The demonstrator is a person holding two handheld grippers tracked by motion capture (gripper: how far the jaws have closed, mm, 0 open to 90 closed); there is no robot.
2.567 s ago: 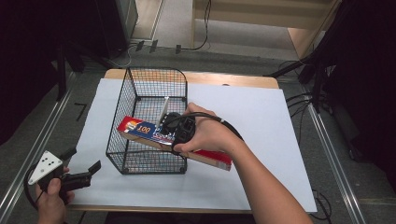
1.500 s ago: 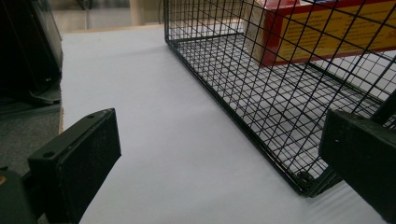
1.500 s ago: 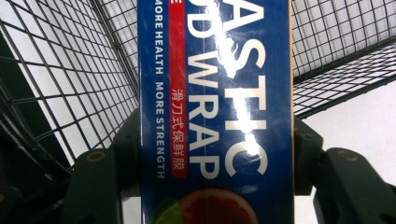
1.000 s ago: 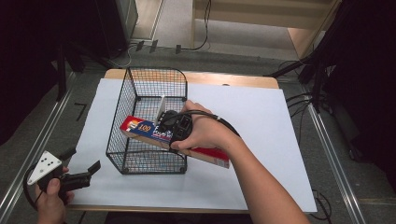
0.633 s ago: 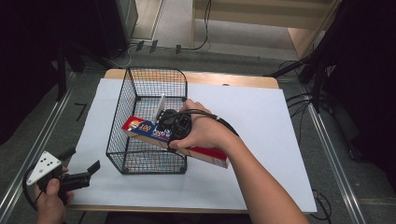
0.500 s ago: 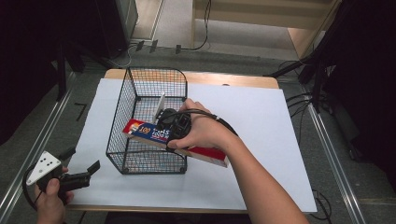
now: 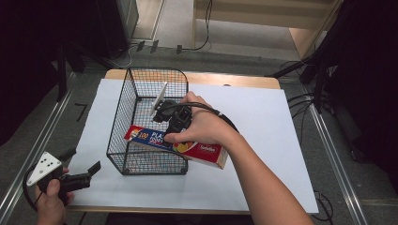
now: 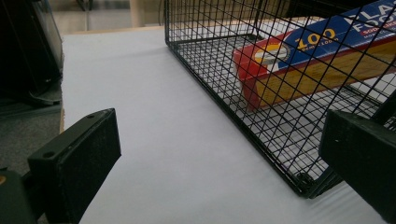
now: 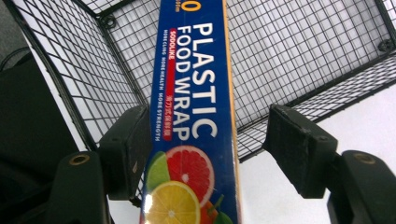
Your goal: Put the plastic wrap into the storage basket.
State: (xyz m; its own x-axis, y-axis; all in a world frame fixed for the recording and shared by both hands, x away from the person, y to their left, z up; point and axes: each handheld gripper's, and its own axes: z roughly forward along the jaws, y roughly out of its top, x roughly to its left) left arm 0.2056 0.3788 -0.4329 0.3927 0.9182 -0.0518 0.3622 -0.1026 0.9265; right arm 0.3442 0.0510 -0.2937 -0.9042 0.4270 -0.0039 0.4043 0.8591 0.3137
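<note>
I've got a wooden table (image 7: 244, 80) in the middle of the high view, its top almost wholly covered by a white sheet (image 7: 272, 140). A black wire basket (image 7: 129, 119) stands on that sheet, left of centre, and a plastic wrap box (image 7: 206, 152) leans over its right rim.

Right hand (image 7: 202, 129): mine, forearm entering from bottom right, reaching left across table, wrist level. Right gripper (image 9: 210, 149): jaws just been opening, stand wide; one pad touching, other clear. Cable looping over my wrist. Left hand (image 7: 49, 197): low at near left corner, fist round handle. Left gripper (image 7: 82, 161): pointing right, jaws apart, nothing between.
</note>
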